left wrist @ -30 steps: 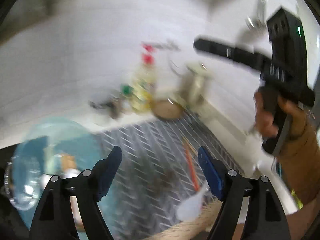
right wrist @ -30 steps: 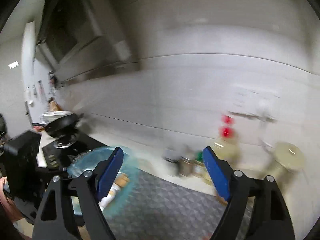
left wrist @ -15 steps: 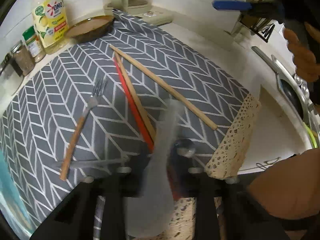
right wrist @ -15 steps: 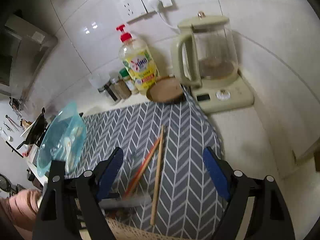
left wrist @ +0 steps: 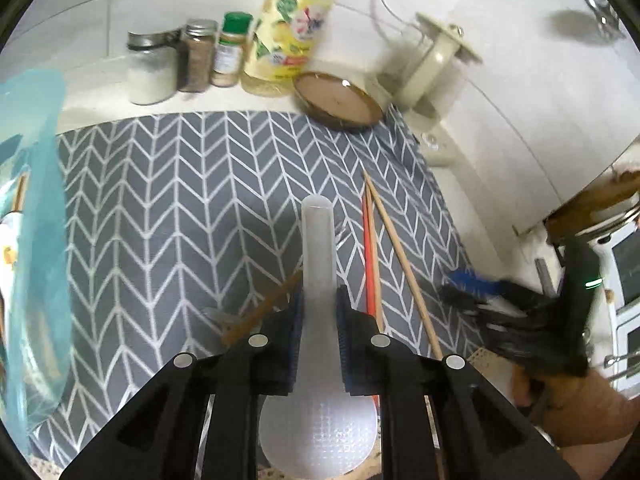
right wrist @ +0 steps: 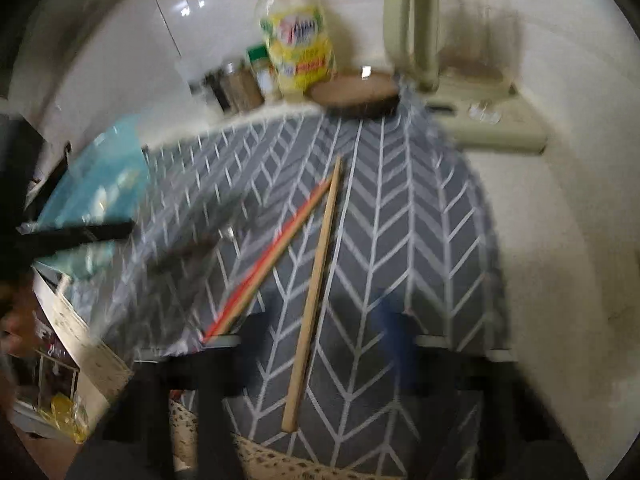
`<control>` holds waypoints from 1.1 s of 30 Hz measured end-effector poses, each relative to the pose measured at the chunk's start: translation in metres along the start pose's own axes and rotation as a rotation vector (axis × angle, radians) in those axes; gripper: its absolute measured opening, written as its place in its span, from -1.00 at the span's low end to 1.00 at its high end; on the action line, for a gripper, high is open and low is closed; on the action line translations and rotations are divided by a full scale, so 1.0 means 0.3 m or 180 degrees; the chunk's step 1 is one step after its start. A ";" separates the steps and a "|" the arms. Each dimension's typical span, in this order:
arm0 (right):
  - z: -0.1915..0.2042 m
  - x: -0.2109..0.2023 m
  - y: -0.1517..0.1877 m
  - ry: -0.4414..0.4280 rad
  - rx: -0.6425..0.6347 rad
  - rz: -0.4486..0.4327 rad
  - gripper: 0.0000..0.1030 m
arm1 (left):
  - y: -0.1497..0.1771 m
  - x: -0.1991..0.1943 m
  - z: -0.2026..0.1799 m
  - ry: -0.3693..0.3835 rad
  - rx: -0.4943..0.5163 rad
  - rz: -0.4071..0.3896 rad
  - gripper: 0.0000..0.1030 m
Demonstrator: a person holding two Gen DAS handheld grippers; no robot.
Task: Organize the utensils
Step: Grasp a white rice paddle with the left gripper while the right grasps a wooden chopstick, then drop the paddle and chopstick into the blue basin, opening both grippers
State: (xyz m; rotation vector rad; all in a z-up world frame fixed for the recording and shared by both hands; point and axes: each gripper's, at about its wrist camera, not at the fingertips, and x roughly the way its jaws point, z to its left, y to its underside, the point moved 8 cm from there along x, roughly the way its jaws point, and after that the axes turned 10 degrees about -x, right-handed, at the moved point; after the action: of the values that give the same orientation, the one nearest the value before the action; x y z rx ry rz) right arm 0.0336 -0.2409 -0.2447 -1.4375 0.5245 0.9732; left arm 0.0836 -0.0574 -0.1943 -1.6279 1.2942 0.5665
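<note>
My left gripper (left wrist: 318,312) is shut on a translucent white rice paddle (left wrist: 318,264), held above the grey herringbone mat (left wrist: 180,200) with its handle pointing away. A red chopstick (left wrist: 366,256) and wooden chopsticks (left wrist: 400,264) lie on the mat to the right. A wooden-handled fork (left wrist: 260,308) lies under the paddle. My right gripper (right wrist: 320,332) is open and blurred, low over one wooden chopstick (right wrist: 316,284), with the red chopstick (right wrist: 272,256) to its left. It also shows in the left wrist view (left wrist: 520,304).
A blue bowl (left wrist: 32,220) with utensils stands at the mat's left. Spice jars (left wrist: 192,60), a detergent bottle (left wrist: 292,28), a brown dish (left wrist: 340,100) and a glass kettle (right wrist: 460,28) line the back wall. White counter lies right of the mat.
My left gripper has closed on the rice paddle and lifted it. My right gripper has dropped from high up toward the chopsticks on the mat.
</note>
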 end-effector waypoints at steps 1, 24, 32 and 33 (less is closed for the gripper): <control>-0.007 0.030 0.012 0.0030 0.0060 0.0049 -0.39 | -0.003 -0.014 0.003 -0.0002 -0.0011 -0.0018 -0.67; 0.239 -0.178 -0.392 -0.0277 0.0380 -0.0828 -0.86 | -0.217 -0.549 0.152 0.0121 -0.0248 -0.0735 -0.67; 0.789 -0.041 -0.636 -0.1201 0.0295 -0.0687 -0.86 | -0.268 -0.638 0.588 -0.0519 -0.0450 -0.0730 -0.67; 0.859 0.014 -0.643 -0.1198 0.0244 -0.0579 -0.86 | -0.264 -0.619 0.639 -0.0568 -0.0488 -0.0675 -0.67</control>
State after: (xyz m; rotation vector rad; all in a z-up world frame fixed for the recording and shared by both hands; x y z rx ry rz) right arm 0.1274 0.0343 -0.1066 -1.1738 0.1495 1.0338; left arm 0.1317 0.1998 -0.0990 -1.7707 0.9537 0.6763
